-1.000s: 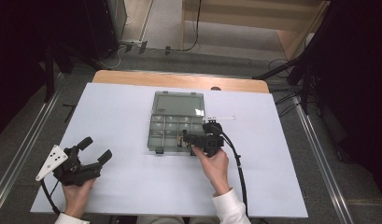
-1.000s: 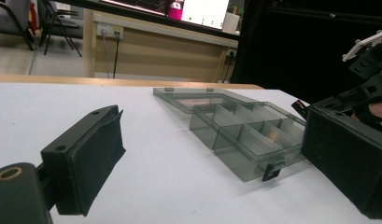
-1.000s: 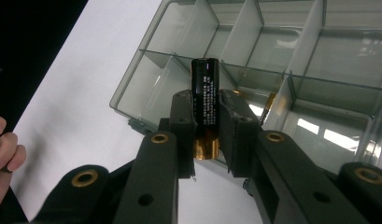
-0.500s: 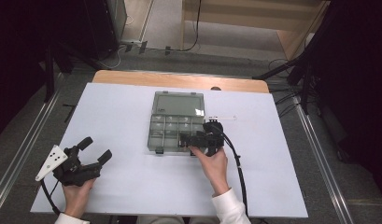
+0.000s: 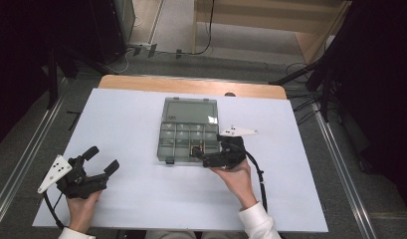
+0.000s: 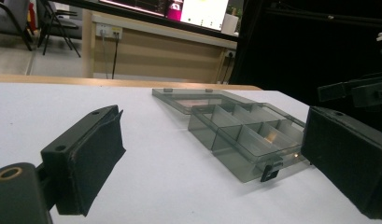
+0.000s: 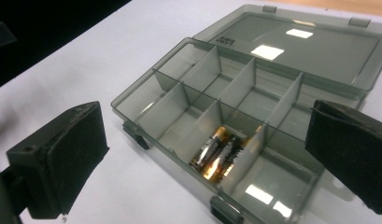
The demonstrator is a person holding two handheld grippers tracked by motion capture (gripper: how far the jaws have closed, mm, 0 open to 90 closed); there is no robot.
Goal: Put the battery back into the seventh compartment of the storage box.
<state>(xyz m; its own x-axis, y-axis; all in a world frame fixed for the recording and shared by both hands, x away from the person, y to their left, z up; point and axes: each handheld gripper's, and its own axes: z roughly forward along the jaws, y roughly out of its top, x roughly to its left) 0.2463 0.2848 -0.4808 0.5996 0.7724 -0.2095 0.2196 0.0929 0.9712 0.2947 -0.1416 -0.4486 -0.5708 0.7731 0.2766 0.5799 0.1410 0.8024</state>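
My right gripper (image 5: 205, 158) has just been opening its jaws, and nothing sits between them now; the two batteries (image 7: 216, 153) lie in the near-row compartment of the compartment box (image 5: 188, 130), so I judge the drop done. My left gripper (image 5: 102, 160) rests spread and empty at eight o'clock on the white table (image 5: 136, 199). Dark room behind.

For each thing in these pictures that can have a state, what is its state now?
Compartment box: open.
Lid: folded back flat on the table.
Batteries: two, lying side by side in one front-row compartment.
Other compartments: empty, as far as they show.
Right hand-held gripper: open, jaws just opened, nothing held, over the box.
Left hand-held gripper: open, empty, away from the box.
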